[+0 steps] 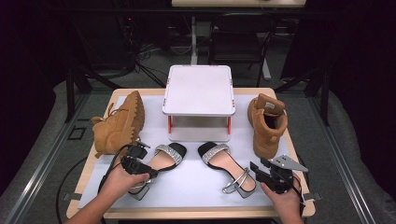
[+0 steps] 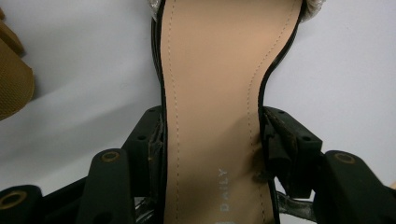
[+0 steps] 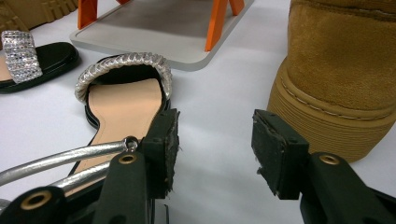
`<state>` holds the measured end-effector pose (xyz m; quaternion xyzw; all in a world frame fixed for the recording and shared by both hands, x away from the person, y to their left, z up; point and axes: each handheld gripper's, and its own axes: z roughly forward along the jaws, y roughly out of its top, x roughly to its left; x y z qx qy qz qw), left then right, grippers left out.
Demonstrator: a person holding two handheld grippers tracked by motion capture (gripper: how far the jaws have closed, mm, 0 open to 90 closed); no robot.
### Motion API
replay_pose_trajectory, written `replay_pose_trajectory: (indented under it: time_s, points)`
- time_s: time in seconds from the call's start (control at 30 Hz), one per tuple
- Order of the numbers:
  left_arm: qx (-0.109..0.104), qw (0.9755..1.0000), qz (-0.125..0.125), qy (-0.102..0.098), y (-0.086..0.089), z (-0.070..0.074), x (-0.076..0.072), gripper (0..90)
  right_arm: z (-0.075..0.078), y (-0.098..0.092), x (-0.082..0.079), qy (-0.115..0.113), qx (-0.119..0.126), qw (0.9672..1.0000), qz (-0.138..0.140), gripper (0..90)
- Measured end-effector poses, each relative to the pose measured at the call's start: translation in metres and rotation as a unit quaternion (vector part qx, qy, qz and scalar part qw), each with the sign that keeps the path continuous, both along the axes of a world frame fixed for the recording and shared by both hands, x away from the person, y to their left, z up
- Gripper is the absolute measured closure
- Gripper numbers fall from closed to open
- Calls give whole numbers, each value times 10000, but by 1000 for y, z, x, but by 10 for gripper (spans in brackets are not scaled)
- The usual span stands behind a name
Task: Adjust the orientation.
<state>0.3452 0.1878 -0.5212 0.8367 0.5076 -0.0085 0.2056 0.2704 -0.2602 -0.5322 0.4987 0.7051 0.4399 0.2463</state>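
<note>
— Where do we have the left sandal point(image 1: 161, 161)?
— On the white mat point(image 1: 196, 182) of the worktop point(image 1: 280, 212), in front of the two-tier rack point(image 1: 198, 105). Our left tool point(image 2: 212, 154) is clenched on its narrow waist, a jaw pressed against each edge of the tan insole.
— How will it handle?
— We judge it light, with a stiff sole; the thin silver strap looks floppy, so the waist seems the safest hold.
— And our right tool point(image 3: 215, 149)?
— Released, jaws well apart and holding nothing, hovering beside the other sandal point(image 3: 123, 100), its left jaw at that ankle strap. A tan boot point(image 3: 345, 79) stands just right of it.
</note>
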Motion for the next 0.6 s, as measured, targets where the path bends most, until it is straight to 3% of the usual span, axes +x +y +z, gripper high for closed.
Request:
replay_pose_trajectory:
  time_s: [0.6]
  points:
    - [17,10000,-3,-29,-1,0,-1,435,0,0,0,3,-5,10000,6,512]
